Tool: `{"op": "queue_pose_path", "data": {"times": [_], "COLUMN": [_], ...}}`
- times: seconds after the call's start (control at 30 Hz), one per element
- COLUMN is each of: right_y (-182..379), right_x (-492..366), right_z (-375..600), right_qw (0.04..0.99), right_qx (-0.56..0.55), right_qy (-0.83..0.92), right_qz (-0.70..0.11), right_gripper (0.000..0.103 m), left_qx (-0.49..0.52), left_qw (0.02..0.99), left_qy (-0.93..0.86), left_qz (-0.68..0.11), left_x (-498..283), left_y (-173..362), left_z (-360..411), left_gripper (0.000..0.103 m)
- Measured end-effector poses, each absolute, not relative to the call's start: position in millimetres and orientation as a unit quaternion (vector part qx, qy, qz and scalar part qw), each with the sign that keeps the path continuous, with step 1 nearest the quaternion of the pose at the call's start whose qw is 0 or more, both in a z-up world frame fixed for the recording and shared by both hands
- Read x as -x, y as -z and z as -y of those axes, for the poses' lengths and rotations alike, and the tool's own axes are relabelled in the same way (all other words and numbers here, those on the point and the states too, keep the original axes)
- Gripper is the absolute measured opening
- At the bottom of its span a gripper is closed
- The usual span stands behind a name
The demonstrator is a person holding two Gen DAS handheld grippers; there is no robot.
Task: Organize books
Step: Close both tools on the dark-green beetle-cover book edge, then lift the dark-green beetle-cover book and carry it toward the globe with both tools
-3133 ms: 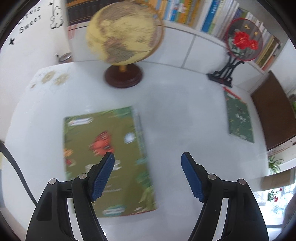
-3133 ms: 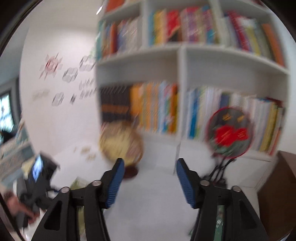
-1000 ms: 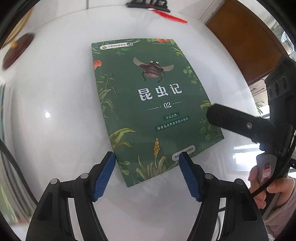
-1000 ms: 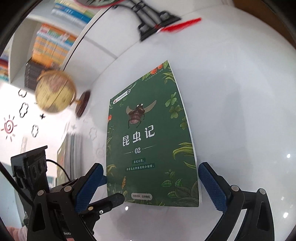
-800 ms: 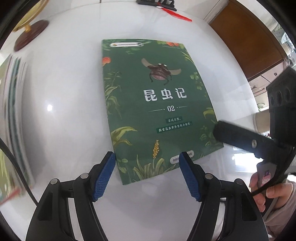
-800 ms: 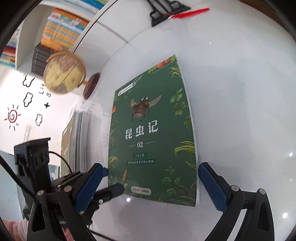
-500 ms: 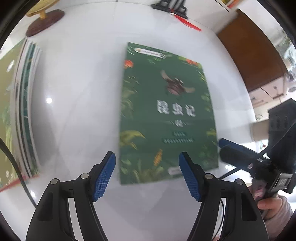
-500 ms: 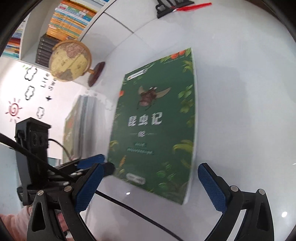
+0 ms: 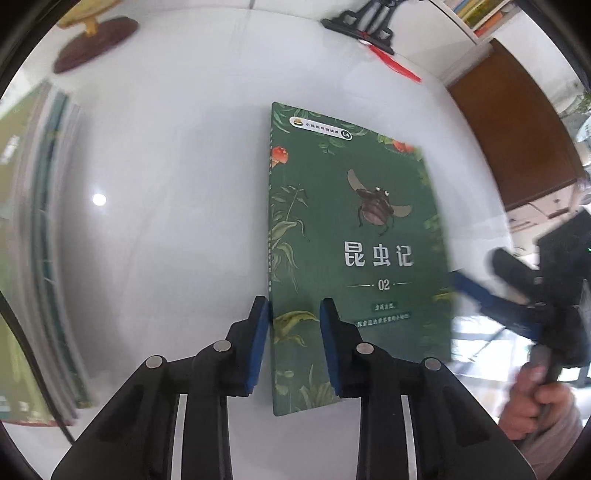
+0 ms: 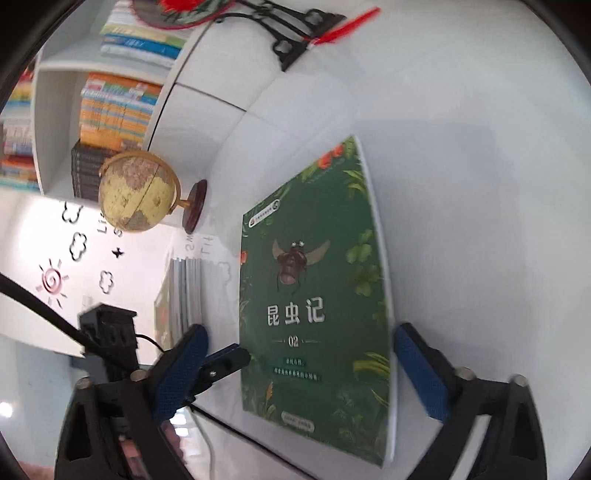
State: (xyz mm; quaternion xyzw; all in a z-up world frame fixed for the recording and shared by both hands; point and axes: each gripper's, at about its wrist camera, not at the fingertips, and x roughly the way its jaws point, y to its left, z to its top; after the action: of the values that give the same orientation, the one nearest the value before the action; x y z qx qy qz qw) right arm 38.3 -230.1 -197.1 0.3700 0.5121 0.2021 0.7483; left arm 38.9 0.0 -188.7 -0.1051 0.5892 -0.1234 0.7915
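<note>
Since half a second earlier, the left gripper [image 9: 293,325] had narrowed its fingers and closed in on the spine edge of the green book [image 9: 354,258]; the book's right side had lifted off the white table [image 9: 177,221].

In the left wrist view, one blue pad stood just outside the spine and the other lay over the cover, so the fingers straddled the near left corner of the book. Whether they actually pinched it could not be told.

In the right wrist view, the right gripper [image 10: 299,365] held its fingers spread wide, one on each side of the book's near end, neither pad visibly touching it. The book [image 10: 314,295] sat tilted, spine side low, page edge raised.

A stack of books [image 10: 184,291] lay on the table to the left. A globe [image 10: 138,192] stood at the far left, a black stand [image 10: 291,33] with a red tassel at the far edge, and a bookshelf [image 10: 110,107] behind.
</note>
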Motion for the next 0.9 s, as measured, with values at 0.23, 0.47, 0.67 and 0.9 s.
{"op": "queue_pose_path", "data": {"times": [0.23, 0.47, 0.67, 0.9], "right_y": [193.4, 214.0, 220.3, 224.7], "right_x": [-33.2, -38.1, -36.3, -38.7], "right_z": [237.4, 248.2, 270.0, 255.5], "right_qw": [0.736, 0.736, 0.742, 0.738], "right_qx": [-0.375, -0.365, -0.383, -0.371], "right_qy": [-0.263, -0.218, -0.178, -0.197], "right_qz": [-0.499, -0.527, -0.52, -0.527], "right_gripper": [0.023, 0.009, 0.008, 0.005], "left_qx": [0.14, 0.232, 0.307, 0.296], "left_qw": [0.782, 0.753, 0.745, 0.739], "left_qy": [0.122, 0.135, 0.188, 0.208], "left_qz": [-0.594, -0.601, -0.561, -0.569], "left_x": [-37.0, -39.0, -35.1, -46.5], "left_y": [188.9, 190.1, 174.9, 172.6], "left_z": [-15.5, -28.3, -35.4, -10.5], "left_gripper": [0.024, 0.067, 0.03, 0.009]}}
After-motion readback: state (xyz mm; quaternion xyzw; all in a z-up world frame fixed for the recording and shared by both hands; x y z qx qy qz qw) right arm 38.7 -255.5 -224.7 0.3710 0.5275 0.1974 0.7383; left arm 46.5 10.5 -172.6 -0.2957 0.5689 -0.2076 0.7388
